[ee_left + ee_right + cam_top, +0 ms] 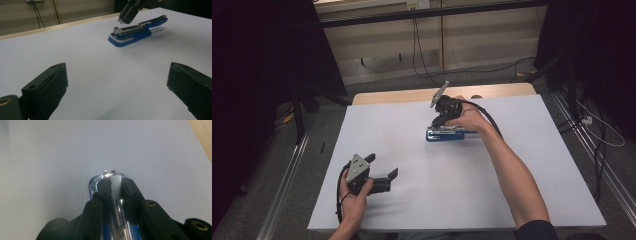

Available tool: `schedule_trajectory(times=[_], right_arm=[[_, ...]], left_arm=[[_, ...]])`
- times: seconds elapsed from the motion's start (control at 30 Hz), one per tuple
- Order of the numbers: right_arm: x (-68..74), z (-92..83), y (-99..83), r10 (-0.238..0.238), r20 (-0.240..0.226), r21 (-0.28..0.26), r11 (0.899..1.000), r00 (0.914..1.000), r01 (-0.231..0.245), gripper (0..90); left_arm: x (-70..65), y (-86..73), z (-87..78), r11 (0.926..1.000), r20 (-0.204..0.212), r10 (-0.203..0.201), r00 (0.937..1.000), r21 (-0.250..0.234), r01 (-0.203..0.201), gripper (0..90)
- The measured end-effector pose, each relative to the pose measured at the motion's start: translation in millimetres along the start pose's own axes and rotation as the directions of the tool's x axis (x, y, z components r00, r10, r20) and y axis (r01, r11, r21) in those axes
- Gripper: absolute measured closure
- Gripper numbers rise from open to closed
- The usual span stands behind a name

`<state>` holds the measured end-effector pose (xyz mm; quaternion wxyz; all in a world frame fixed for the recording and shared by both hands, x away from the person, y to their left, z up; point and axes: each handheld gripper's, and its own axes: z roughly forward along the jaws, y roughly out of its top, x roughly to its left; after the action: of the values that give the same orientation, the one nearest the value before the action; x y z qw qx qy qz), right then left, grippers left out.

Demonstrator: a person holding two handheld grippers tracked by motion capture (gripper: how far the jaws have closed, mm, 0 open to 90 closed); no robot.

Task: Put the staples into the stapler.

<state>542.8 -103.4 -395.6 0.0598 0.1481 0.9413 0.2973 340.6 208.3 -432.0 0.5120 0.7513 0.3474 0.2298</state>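
Your right gripper (115,185) jaws pinch a silvery strip of staples (116,185) over the open blue stapler (445,133); lower it straight into the channel, while the left gripper (384,170), jaws wide, waits near left.

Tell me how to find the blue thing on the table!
Look at the big white table, then toward its far side, just right of the middle. A blue stapler lies flat there with its shiny metal staple track showing, right under the right gripper. It is the only coloured thing on the table.

The stapler (445,134) is blue with silver metal. Both grippers, left (384,170) and right (438,121), are black. The table (412,165) is white.
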Motion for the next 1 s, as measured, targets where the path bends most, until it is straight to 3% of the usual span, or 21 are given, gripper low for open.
schedule_trajectory(times=[0.6, 0.77, 1.0], right_arm=[[2.8, 9.1, 1.2, -0.041, -0.003, 0.017, 0.999, 0.9992, 0.041, 79.4], [3.7, 9.0, 2.4, -0.071, 0.001, 0.026, 0.997, 0.9975, 0.071, 79.4], [3.3, 10.7, 1.6, -0.059, -0.001, 0.038, 0.998, 0.9983, 0.059, 79.3]], left_arm=[[0.7, -0.1, 0.1, 1.0, 0.001, -0.002, 1.0, 0.001, 0.002, 3.3], [1.2, -0.4, -0.2, 1.0, 0.0, -0.007, 1.0, -0.003, 0.007, 3.3], [1.5, -0.5, 0.0, 1.0, 0.005, -0.009, 0.9999, 0.0, 0.009, 3.3]])
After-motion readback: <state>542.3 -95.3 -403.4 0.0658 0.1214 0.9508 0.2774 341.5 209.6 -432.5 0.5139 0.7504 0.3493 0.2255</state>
